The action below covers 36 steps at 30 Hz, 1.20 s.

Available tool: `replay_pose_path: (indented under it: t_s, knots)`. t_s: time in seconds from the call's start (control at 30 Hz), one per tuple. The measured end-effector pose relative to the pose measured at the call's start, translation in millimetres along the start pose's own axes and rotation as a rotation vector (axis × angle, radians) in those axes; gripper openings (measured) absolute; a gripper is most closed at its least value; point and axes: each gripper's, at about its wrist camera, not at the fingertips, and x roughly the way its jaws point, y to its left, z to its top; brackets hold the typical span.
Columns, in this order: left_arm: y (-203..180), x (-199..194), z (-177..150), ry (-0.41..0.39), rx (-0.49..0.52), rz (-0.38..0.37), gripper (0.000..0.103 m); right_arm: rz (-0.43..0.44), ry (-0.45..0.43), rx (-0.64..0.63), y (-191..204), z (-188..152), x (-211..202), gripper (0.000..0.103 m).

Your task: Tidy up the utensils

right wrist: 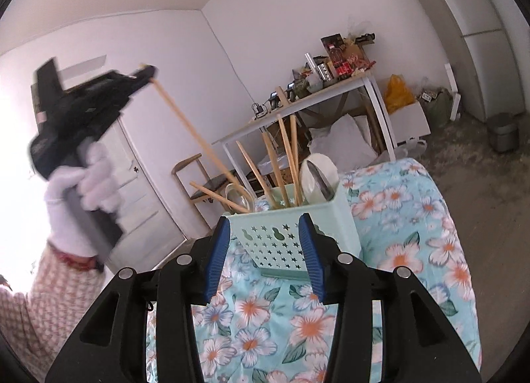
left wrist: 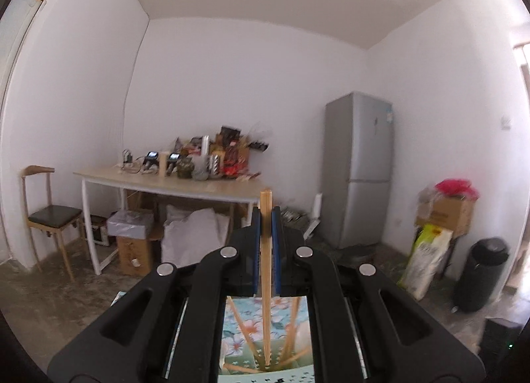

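Gripping a chopstick (left wrist: 265,250) (lower end in holder (right wrist: 291,230)), left gripper (left wrist: 265,217), right gripper (right wrist: 265,244) jaws spread.

Black plastic grippers (right wrist: 266,252) with ribbed blue pads (right wrist: 217,259) and round silver bolts (right wrist: 347,258) are seen; a white glove (right wrist: 78,197) and red-checked sleeve (right wrist: 49,297) are worn.

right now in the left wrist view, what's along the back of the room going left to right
chair → table → fridge → cardboard box → black bin. In the foreground the left gripper is shut on a chopstick.
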Motion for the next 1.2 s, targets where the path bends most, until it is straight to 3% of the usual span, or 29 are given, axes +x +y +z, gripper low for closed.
replay_pose_path:
  t_s: [0.23,0.37,0.43,0.63,0.73,0.87,1.0,1.2]
  knots:
    - [-12.2,51.0,-26.1,0.045,0.024,0.078,0.006,0.0,0.0,0.029,-16.5,-2.2,-3.3,0.043]
    - [-6.7,64.2,-37.5,0.093,-0.025,0.088,0.007,-0.006,0.004,0.032,-19.7,-5.2,-5.3,0.043]
    - [-0.1,62.6,-39.0,0.102,-0.064,0.089,0.024,-0.011,0.012,0.033,-20.4,-7.2,-4.9,0.043]
    - [7.2,24.9,-30.2,0.055,-0.103,0.075,0.047,-0.036,0.039,0.019,-13.7,-9.9,-7.0,0.043]
    - [8.8,-5.9,-26.8,0.047,-0.11,0.056,0.053,-0.051,0.041,-0.013,-3.6,-8.5,-11.9,0.045]
    - [21.5,-39.8,-34.8,0.098,-0.135,0.044,0.064,-0.078,0.045,-0.056,12.4,-9.2,-17.0,0.054]
    - [38.3,-69.5,-53.2,0.156,-0.158,0.057,0.078,-0.133,0.06,-0.097,28.2,-15.6,-18.2,0.07]
    - [63.6,-104.8,-92.6,0.253,-0.165,0.155,0.087,-0.311,0.091,-0.172,50.5,-23.6,-8.2,0.088]
